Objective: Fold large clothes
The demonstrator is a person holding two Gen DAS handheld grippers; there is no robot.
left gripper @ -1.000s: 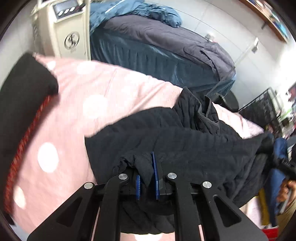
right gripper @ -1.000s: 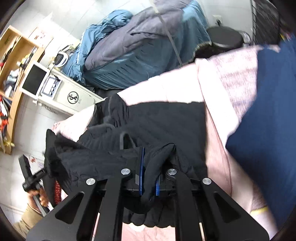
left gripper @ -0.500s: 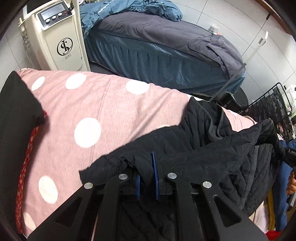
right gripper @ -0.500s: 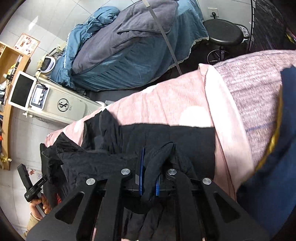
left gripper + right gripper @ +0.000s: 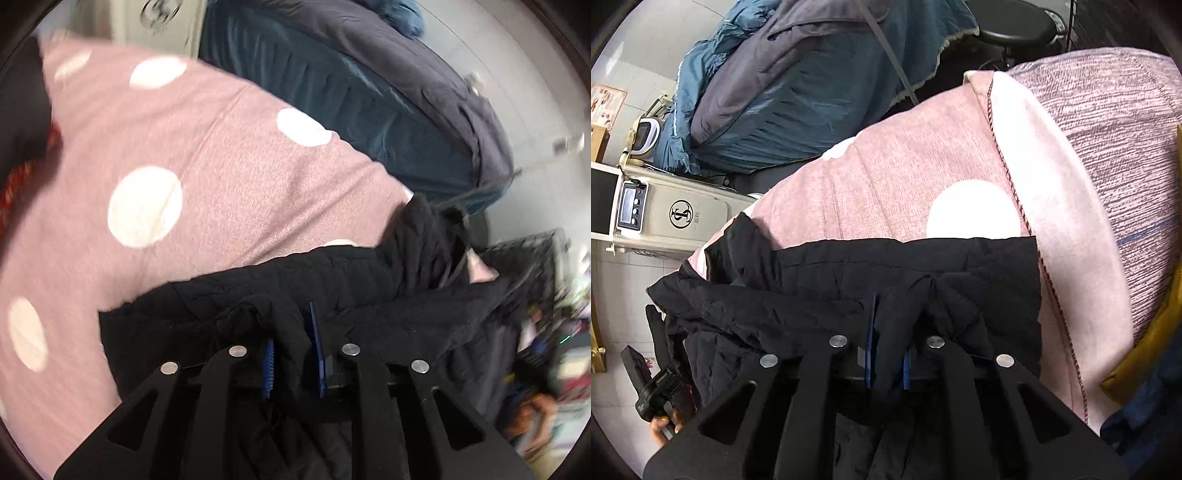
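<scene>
Black quilted fabric fills the lower half of both wrist views: a large padded jacket point(image 5: 369, 291) lies spread across a pink bedcover with white dots point(image 5: 192, 155), its near edge bunched up and caught by both tools. The left gripper point(image 5: 291, 354) has a thick fold of the jacket running between its blue pads point(image 5: 268, 365); its jaws are opening, with the cloth between them and the pads apparently against it on both sides. The right gripper point(image 5: 886, 354) holds another bunched fold of the same jacket in the same way, its jaws opening too, the fabric pinched into a ridge that rises just ahead of the blue pads point(image 5: 868, 354).

From the right wrist view the jacket's flat panel reaches to the stitched edge of the bedcover point(image 5: 1008, 173), and beside that edge lies a mauve knitted blanket point(image 5: 1115, 122). A dark blue cloth with a mustard-yellow border point(image 5: 1141, 354) sits at the far right. At the lower left of that view a hand point(image 5: 661, 432) grips the handle of the other tool.

Beyond the bed stands a second bed draped in teal and grey covers point(image 5: 798, 88), with a black round stool point(image 5: 1015, 22) near its end. A cream-coloured machine with a small display panel and a round logo point(image 5: 679, 216) stands against the tiled wall. The left wrist view is smeared by motion, especially toward its right edge, where the details cannot be made out.
</scene>
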